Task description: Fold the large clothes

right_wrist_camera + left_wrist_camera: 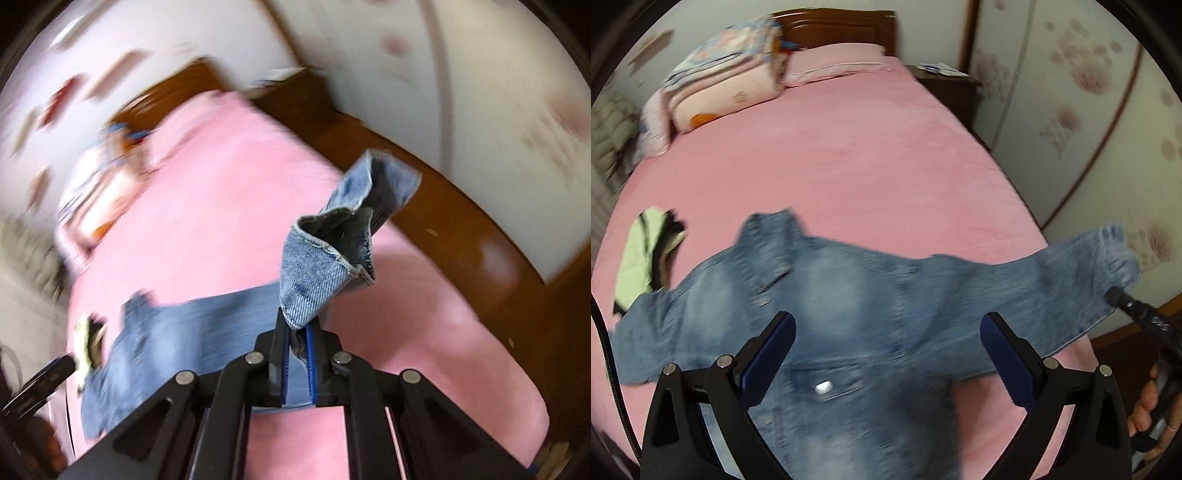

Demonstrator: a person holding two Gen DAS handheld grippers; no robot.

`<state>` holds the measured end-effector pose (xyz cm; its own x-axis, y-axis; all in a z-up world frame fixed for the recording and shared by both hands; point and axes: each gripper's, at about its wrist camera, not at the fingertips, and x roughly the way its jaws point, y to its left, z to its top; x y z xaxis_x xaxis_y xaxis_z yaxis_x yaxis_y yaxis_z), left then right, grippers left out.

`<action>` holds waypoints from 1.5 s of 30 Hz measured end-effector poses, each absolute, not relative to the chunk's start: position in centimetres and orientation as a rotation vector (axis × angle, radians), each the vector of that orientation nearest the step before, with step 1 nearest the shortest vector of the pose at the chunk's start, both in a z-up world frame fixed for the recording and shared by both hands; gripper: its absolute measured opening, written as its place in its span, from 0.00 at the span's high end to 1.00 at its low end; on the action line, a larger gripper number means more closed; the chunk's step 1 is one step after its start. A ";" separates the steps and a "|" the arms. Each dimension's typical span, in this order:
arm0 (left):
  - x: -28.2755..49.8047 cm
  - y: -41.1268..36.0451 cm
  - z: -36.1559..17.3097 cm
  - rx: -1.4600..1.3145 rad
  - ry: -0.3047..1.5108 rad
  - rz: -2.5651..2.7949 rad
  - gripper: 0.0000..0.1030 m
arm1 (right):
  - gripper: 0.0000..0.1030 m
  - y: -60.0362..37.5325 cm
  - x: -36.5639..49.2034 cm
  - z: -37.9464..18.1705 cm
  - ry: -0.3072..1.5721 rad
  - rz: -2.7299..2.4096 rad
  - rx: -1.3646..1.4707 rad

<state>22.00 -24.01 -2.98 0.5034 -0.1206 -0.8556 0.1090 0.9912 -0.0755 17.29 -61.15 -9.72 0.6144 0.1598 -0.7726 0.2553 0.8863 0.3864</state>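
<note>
- Faded blue denim jacket [849, 295] sprawls across the pink bed [849, 147].
- Right hand-held gripper [297, 332] pinches its sleeve cuff [332, 258].
- Left hand-held gripper [886, 350] hovers over it, spread wide.

A bed with a pink sheet [849, 147] fills most of the left wrist view. At twelve o'clock stands a dark wooden headboard [838, 29], with a pink pillow [831, 62] below it and stacked folded quilts [720, 81] at eleven. A dark nightstand [949, 88] sits at one o'clock beside pale sliding doors with a floral print [1071, 92].
</note>
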 end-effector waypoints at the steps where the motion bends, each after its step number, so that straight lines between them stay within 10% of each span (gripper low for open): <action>1: 21.6 -22.4 -2.8 -0.026 1.034 -0.127 0.03 | 0.93 -58.5 17.4 -8.4 0.908 0.001 0.468; 9: 19.5 -7.9 -4.8 -0.157 1.065 -0.043 0.03 | 0.93 -37.8 19.6 -6.4 0.917 0.251 0.243; 18: 20.9 -0.1 -14.7 -0.214 1.233 -0.052 0.03 | 0.86 -20.7 22.0 -21.9 1.250 0.215 -0.029; 25: 21.8 -1.0 -19.2 -0.376 1.329 -0.193 0.03 | 0.59 -21.8 17.9 -22.2 1.238 0.192 -0.038; 45: 21.1 -9.6 -29.0 -0.812 1.486 -0.230 0.38 | 0.59 -32.4 13.0 -18.7 1.221 0.140 0.074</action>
